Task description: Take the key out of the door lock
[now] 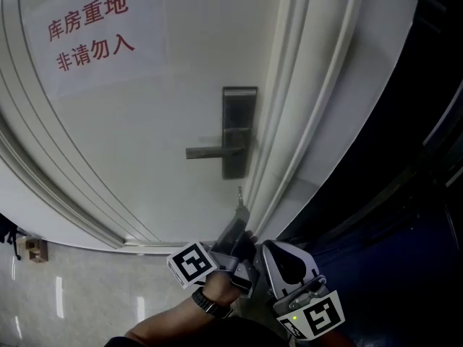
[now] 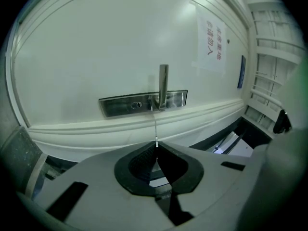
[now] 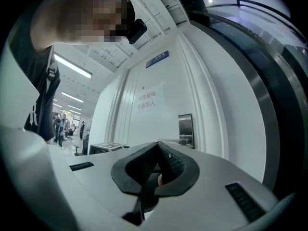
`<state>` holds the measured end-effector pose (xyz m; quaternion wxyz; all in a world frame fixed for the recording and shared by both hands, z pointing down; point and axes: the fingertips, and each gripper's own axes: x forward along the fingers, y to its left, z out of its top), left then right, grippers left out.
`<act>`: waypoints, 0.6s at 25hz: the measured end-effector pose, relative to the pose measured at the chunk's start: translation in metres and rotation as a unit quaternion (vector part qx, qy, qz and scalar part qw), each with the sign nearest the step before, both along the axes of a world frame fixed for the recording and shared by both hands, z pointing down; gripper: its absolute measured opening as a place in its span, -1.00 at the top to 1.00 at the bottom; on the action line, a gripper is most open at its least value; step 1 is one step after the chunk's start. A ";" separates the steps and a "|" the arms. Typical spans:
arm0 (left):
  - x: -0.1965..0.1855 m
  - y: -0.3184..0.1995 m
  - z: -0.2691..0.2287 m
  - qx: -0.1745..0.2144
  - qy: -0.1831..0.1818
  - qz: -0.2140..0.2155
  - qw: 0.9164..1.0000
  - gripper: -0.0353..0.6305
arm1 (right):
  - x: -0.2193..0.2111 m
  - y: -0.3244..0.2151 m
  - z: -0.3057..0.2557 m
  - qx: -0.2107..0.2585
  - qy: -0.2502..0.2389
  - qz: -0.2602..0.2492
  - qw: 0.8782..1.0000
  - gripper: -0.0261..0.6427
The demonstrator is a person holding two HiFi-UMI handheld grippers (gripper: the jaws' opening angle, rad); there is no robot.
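The dark metal lock plate (image 1: 239, 130) with its lever handle (image 1: 210, 152) sits on the white door (image 1: 145, 143). In the left gripper view the plate (image 2: 120, 105) shows its keyhole (image 2: 137, 105) with nothing in it. My left gripper (image 1: 241, 210) is shut on the key (image 1: 239, 193), below the plate and away from the door. The thin key blade (image 2: 155, 129) sticks out past the closed pads (image 2: 144, 160). My right gripper (image 1: 269, 247) is just right of the left one, its jaws shut and holding nothing; in its own view the tips (image 3: 158, 144) meet.
A paper sign with red characters (image 1: 90, 31) hangs on the door at upper left. The white door frame (image 1: 304, 121) runs along the right, with a dark area (image 1: 412, 194) beyond it. A tiled floor (image 1: 79, 295) lies below. The person's left wrist wears a watch (image 1: 210, 303).
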<state>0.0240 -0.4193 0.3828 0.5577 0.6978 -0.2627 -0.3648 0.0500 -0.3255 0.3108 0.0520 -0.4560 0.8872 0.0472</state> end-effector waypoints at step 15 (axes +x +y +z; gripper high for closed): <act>0.002 0.012 -0.003 0.005 -0.008 -0.002 1.000 0.89 | 0.004 0.011 -0.005 0.003 0.006 -0.005 1.000 0.89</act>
